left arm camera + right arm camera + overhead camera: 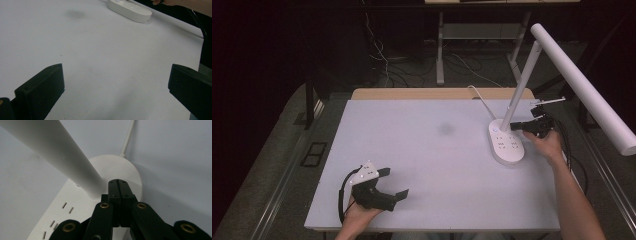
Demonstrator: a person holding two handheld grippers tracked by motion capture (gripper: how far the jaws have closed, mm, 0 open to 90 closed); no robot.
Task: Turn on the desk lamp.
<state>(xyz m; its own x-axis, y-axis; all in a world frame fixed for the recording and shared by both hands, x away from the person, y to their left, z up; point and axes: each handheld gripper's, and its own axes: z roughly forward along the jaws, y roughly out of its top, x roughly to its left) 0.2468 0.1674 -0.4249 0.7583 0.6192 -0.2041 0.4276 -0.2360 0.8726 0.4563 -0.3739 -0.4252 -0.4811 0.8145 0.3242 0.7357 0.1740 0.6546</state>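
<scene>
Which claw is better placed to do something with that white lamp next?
Probably the right claw: its shut jaws sit over the lamp's base, beside the stem. The left claw rests open near the table's front edge, far from the lamp.

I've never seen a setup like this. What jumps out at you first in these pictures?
The tall white desk lamp at the table's right side stands out first, its long tube head slanting out over the edge from an oval base with socket slots. The right gripper has its jaws pressed together right beside the lamp's stem, over the base. Near the front left of the white table, the left gripper rests with its jaws spread wide, holding nothing.
</scene>
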